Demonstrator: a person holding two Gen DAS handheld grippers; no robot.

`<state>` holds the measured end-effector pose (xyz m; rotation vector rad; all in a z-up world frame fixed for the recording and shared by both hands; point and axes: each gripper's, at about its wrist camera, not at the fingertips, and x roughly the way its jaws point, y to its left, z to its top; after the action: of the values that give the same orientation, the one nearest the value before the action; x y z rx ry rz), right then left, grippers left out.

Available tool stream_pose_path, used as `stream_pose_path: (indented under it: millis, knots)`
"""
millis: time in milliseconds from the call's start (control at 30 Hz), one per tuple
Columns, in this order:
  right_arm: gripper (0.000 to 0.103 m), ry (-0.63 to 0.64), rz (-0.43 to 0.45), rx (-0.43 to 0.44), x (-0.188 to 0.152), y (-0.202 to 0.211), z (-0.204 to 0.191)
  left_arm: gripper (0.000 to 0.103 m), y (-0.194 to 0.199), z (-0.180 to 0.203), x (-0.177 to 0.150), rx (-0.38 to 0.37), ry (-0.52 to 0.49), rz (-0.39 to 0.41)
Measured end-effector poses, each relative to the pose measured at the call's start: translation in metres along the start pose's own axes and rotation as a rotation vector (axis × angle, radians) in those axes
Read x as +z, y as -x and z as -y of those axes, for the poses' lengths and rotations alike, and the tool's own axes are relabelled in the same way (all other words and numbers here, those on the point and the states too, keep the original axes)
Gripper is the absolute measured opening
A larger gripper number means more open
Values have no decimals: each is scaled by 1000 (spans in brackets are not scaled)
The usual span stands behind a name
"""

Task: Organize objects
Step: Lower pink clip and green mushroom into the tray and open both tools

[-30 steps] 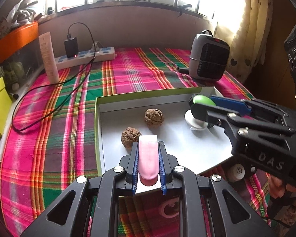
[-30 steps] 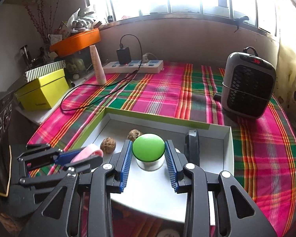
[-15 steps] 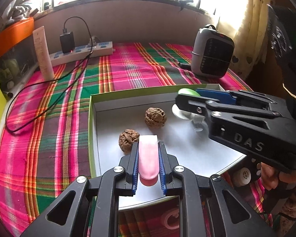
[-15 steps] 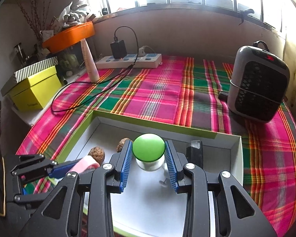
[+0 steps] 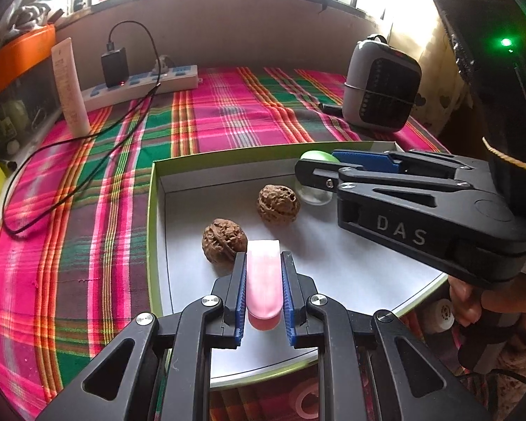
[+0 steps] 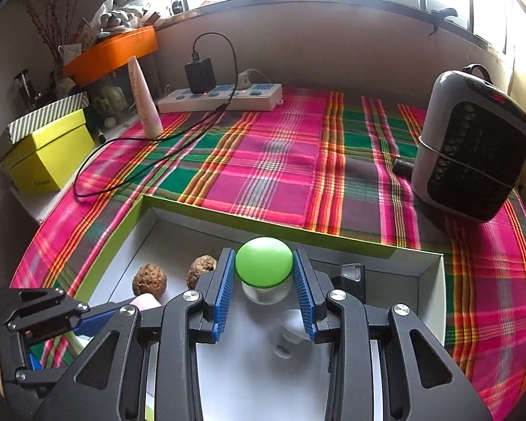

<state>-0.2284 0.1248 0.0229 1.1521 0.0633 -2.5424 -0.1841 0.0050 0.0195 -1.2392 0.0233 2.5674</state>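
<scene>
Left gripper (image 5: 264, 286) clamped on soft, light pink tube (image 5: 264, 280); right gripper (image 6: 264, 293) pinching green-capped jar (image 6: 264, 267) by smooth cap, probably light, slippery, possibly breakable

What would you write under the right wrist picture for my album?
Right gripper clamps a green-capped jar over the white tray.

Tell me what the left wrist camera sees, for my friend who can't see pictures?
The left gripper holds a pink object over a shallow white box with two walnuts inside. The right gripper reaches in from the right, holding a green-topped thing. The box sits on a pink-and-green plaid cloth.
</scene>
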Motion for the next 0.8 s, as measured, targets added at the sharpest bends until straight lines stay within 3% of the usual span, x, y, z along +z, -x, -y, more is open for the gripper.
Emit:
stream_pose_path:
  millis: [800]
  knots:
    - [35, 5, -11, -10, -2, -5, -5, 16, -1, 1, 1, 18, -5, 4]
